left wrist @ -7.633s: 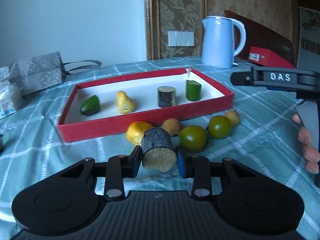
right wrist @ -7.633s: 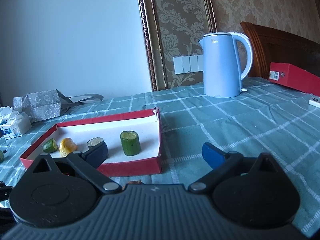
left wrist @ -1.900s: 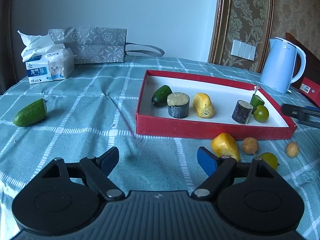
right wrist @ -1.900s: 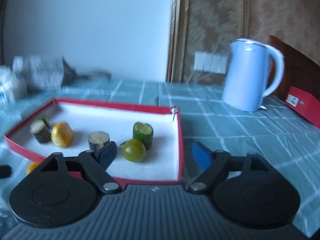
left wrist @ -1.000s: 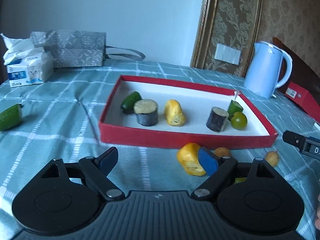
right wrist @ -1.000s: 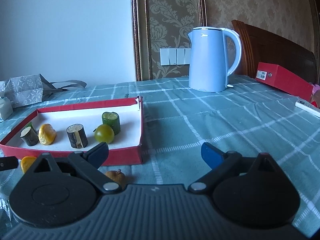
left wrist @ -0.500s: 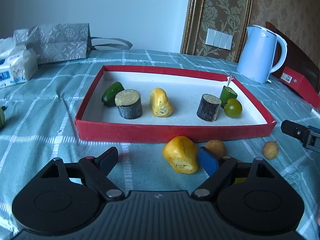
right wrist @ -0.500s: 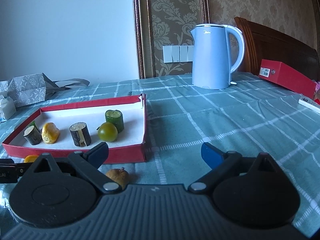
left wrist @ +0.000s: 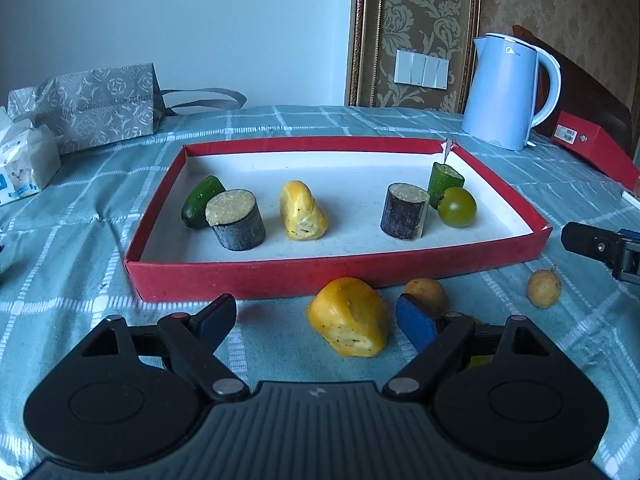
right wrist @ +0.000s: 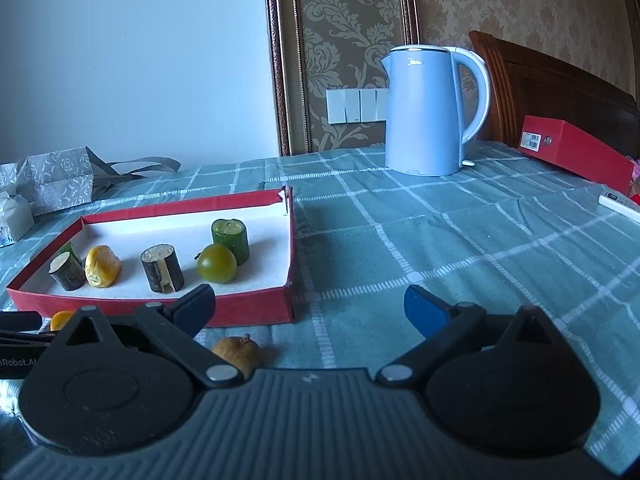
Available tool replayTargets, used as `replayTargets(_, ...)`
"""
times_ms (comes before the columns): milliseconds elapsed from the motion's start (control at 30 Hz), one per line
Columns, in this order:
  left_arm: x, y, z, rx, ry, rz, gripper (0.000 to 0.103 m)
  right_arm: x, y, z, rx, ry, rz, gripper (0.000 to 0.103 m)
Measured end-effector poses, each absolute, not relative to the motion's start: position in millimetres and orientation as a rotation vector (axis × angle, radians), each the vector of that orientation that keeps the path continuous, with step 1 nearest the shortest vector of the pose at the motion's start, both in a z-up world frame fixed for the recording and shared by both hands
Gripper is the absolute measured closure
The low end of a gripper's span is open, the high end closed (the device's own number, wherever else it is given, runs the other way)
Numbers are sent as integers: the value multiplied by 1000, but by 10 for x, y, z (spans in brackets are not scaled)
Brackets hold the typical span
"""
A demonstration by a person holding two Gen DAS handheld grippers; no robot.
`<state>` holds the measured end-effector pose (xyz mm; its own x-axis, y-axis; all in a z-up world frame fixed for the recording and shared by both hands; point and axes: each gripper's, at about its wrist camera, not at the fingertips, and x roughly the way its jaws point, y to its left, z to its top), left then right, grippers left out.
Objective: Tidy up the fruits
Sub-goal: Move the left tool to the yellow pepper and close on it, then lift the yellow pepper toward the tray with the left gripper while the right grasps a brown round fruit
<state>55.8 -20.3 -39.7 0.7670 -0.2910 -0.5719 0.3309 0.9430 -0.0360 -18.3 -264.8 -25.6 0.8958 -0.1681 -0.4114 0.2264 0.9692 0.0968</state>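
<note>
Holding six fruits, red tray [left wrist: 328, 276]; three outside.

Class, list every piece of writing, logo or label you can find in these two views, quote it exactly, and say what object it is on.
"Robot.A", cut off at the picture edge: on the left gripper body, seen from the right wrist.
Kettle logo: too small to read.
Red box white sticker: blurred, unreadable.
Tissue pack blue print: unreadable.
Lightning-bolt mark, no words: on the right gripper housing.

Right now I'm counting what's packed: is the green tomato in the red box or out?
In: the green tomato rests on the red box's white floor.
</note>
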Motion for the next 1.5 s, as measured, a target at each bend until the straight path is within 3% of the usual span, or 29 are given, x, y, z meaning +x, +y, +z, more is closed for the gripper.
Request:
replayTargets(167,523,-231,-399,94,613,-379,39,-181,-2652,-253,144,415,-207,2)
replayTargets(333,493,-292,-409,125,604,-401,47,-176,-2662,-260,148,418,-208,1)
replayTargets(433,486,-283,-403,118,601,-422,61,-176,-2666,-263,150,414,-212,1)
replayTargets(1033,273,95,-276,33,533,-344,62,-223,-2719,-277,196,412,-165,5)
replayTargets(1300,267,243,-255,-16,535,-334,62,-419,-2400,-307,29,393,-105,11)
replayTargets(1500,242,247,-242,-17,523,-342,62,-339,-2326,-335,6,444,-61,31)
